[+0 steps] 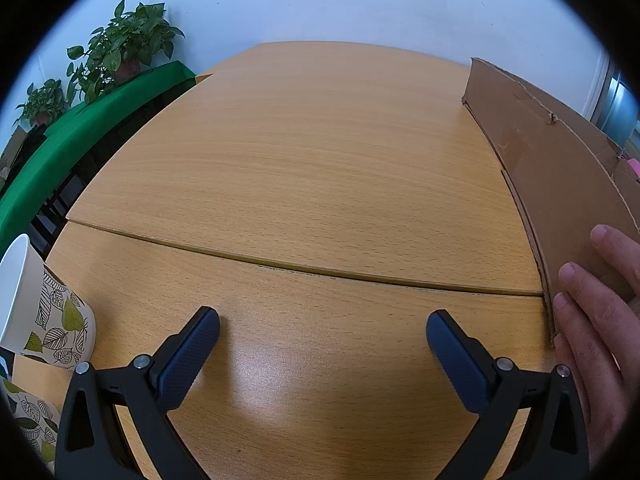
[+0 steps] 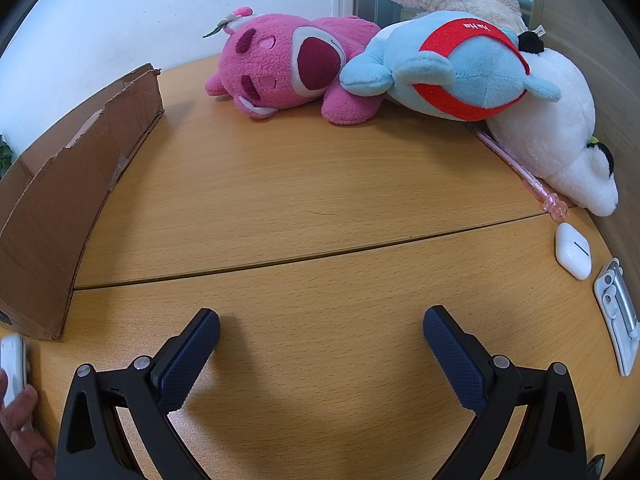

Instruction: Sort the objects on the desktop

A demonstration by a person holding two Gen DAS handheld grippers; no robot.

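In the right wrist view a pink plush bear (image 2: 288, 68), a blue plush with a red band (image 2: 456, 68) and a white plush (image 2: 556, 136) lie piled at the table's far side. A pink pen (image 2: 520, 172), a white earbud case (image 2: 573, 251) and a white clip-like holder (image 2: 616, 312) lie at the right. My right gripper (image 2: 320, 340) is open over bare wood. A cardboard box (image 2: 68, 184) stands at the left. In the left wrist view my left gripper (image 1: 322, 344) is open and holds nothing, and the same cardboard box (image 1: 552, 160) stands to its right.
A person's hand (image 1: 600, 320) rests against the box's near corner. Leaf-patterned paper cups (image 1: 52, 316) stand at the left edge. Potted plants (image 1: 120, 48) sit on a green-covered bench (image 1: 80, 128) beyond the table. A hand holding a white object (image 2: 14, 364) shows at the right wrist view's lower left.
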